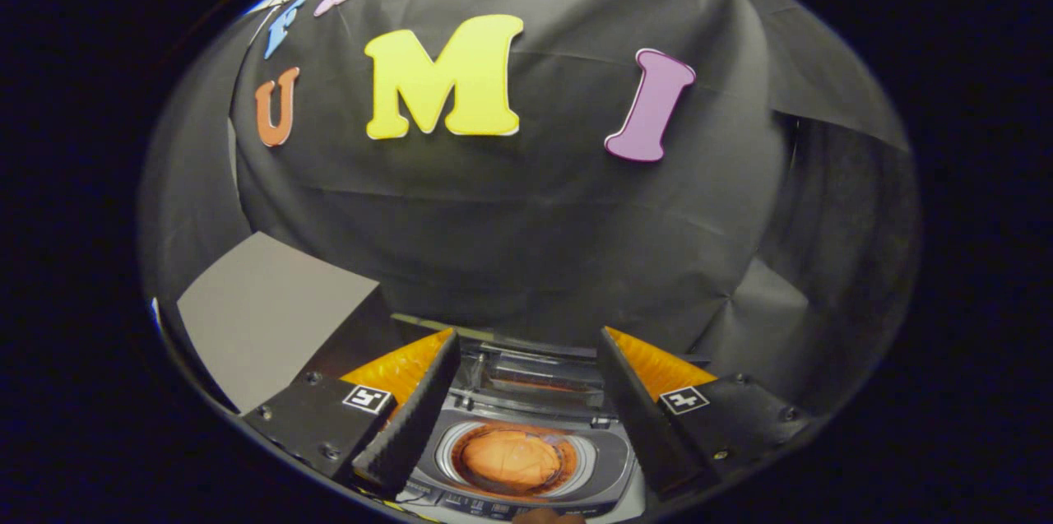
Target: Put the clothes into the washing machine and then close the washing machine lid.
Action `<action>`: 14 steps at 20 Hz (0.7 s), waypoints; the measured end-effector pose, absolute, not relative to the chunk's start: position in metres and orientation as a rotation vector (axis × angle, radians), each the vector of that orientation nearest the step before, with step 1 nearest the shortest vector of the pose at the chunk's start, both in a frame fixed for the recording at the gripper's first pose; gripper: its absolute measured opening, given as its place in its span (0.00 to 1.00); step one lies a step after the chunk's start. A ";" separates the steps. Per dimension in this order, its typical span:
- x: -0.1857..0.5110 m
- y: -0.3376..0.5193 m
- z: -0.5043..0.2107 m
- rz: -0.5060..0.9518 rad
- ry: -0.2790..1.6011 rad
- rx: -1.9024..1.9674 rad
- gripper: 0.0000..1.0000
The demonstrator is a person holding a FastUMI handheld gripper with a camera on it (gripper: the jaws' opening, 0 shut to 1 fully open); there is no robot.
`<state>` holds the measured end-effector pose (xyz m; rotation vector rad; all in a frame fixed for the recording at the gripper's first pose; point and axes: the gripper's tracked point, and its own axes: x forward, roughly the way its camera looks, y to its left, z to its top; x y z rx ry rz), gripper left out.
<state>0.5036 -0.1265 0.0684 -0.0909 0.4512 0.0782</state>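
The fingers [526, 417] stand spread wide apart, released, with nothing between their inner faces; one finger [411, 417] sits at 7 o'clock and the other at 5 o'clock. Down between them, at 6 o'clock, lies the washing machine [605, 458], a small grey top-loader seen from above. Its round drum opening holds the clothes [512, 458], an orange bundle resting inside the tub. Just beyond the drum, toward 12 o'clock, the lid [543, 376] stands raised and open, its clear panel reflecting orange. At the nearest edge of the machine a small rounded brownish shape shows, too cut off to identify. Farther off at 9 o'clock a grey board [263, 310] leans against the black cloth wall [526, 228].
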 end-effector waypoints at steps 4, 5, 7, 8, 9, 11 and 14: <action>0.540 -0.135 0.044 0.038 0.504 -0.042 1.00; 0.547 -0.139 0.042 0.023 0.503 -0.038 1.00; 0.552 -0.144 0.034 0.007 0.520 -0.016 1.00; 0.554 -0.146 0.031 0.006 0.520 0.008 1.00; 0.558 -0.148 0.026 -0.005 0.521 0.027 1.00; 0.561 -0.144 0.016 -0.017 0.532 0.064 1.00; 0.564 -0.144 0.009 -0.036 0.518 0.042 1.00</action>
